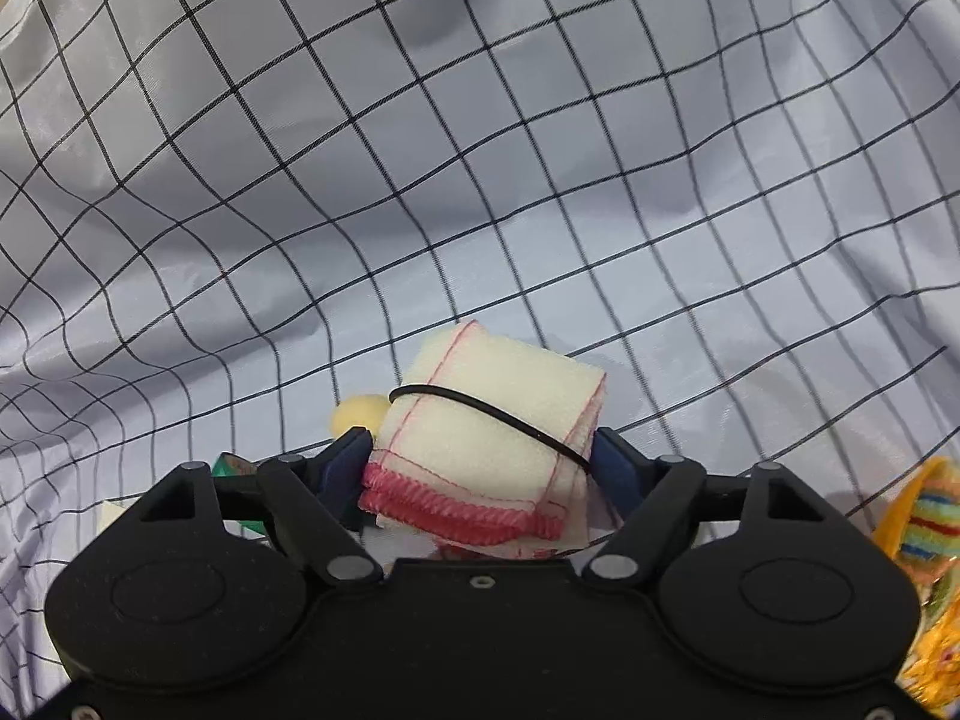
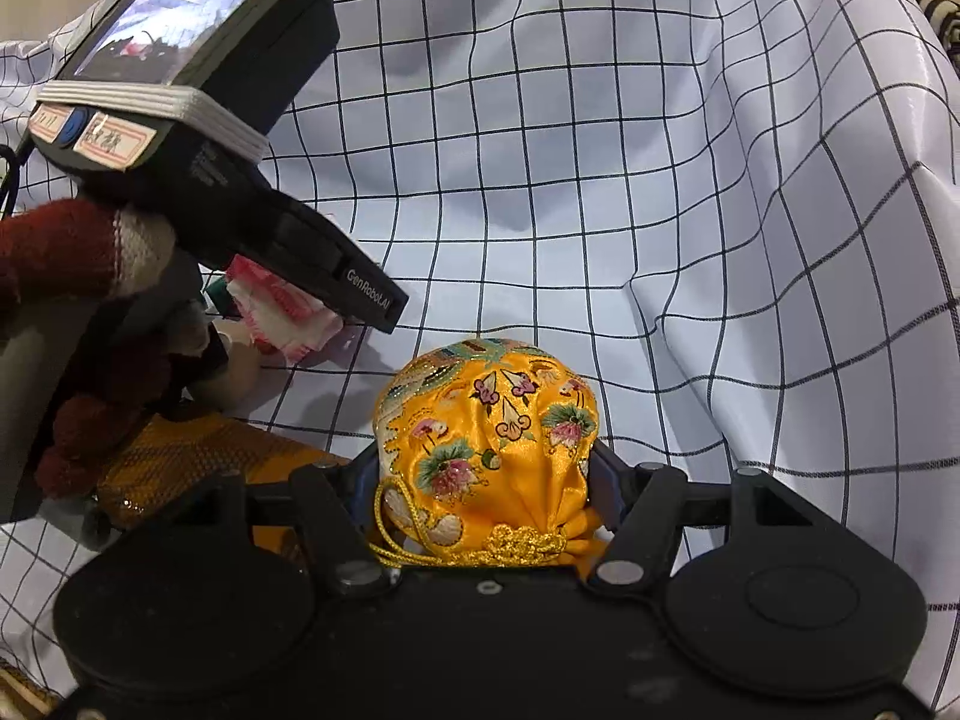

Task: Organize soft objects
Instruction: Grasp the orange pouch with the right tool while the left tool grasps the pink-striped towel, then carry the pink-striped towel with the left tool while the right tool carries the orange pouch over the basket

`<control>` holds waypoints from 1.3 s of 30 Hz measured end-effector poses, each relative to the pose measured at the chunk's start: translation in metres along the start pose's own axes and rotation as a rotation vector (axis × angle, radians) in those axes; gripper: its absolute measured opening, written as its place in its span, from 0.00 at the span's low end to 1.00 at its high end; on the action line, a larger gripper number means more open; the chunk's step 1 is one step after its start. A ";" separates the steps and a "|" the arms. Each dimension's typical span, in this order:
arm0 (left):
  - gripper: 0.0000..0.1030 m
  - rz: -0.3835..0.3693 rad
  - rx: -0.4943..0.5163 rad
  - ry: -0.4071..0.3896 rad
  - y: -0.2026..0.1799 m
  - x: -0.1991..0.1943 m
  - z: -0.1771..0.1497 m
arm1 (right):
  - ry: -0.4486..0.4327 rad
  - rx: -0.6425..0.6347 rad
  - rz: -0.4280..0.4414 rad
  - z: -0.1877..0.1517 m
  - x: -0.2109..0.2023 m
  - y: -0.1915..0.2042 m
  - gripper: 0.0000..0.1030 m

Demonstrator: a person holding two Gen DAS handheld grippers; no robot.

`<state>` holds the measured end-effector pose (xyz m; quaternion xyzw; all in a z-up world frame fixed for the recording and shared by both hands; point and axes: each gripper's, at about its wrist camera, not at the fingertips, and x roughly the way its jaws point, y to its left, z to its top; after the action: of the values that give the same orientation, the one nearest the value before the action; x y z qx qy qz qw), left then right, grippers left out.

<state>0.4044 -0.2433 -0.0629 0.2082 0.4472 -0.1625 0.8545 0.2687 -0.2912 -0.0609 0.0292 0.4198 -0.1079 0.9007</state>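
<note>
1. Left wrist view: the left claw (image 1: 483, 450) points down at a white cloth with black grid lines (image 1: 540, 150). The cloth is wrinkly and fills almost the whole picture.
2. Between the two blue fingers (image 1: 345, 456) sits a folded cream towel (image 1: 492, 420) with a pink stitched edge. A thin black band goes around the towel. The left finger touches the towel's side, and the right finger is right at its other side. The claw pinches the towel.
3. Just behind the towel on the left is a small pale yellow soft thing (image 1: 357, 414). A bit of something green (image 1: 231, 468) peeks out beside the left finger.
4. At the far right edge is a stripy toy (image 1: 927, 525) in orange, green, red and blue.
5. Right wrist view: the right claw (image 2: 486, 468) pinches a shiny orange pouch (image 2: 486, 438) with flowers on it. The pouch has a gold cord and knot at the bottom, close to the claw's body. Both fingers press on its sides.
6. On the left, a hand in a dark red knitted glove (image 2: 78, 276) holds the other black tool. That tool has a little screen (image 2: 174, 18) on top.
7. The pink and white towel (image 2: 282, 312) shows under that tool's tip, lying on the checked cloth (image 2: 660, 180).
8. A yellow-brown woven thing (image 2: 198, 456) lies low on the left, beside the pouch.
</note>
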 end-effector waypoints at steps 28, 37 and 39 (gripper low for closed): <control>0.71 -0.449 0.008 0.032 -0.068 -0.110 -0.053 | -0.033 0.113 -0.037 -0.068 -0.141 -0.026 0.63; 0.71 -0.477 -0.013 0.054 -0.043 -0.156 -0.112 | -0.001 0.103 0.011 -0.103 -0.190 -0.010 0.63; 0.71 -0.483 -0.027 0.055 -0.033 -0.166 -0.128 | 0.011 0.109 0.034 -0.109 -0.196 -0.006 0.63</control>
<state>0.2095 -0.1925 0.0023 0.0882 0.5091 -0.3506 0.7811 0.0636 -0.2480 0.0184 0.0859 0.4178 -0.1154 0.8971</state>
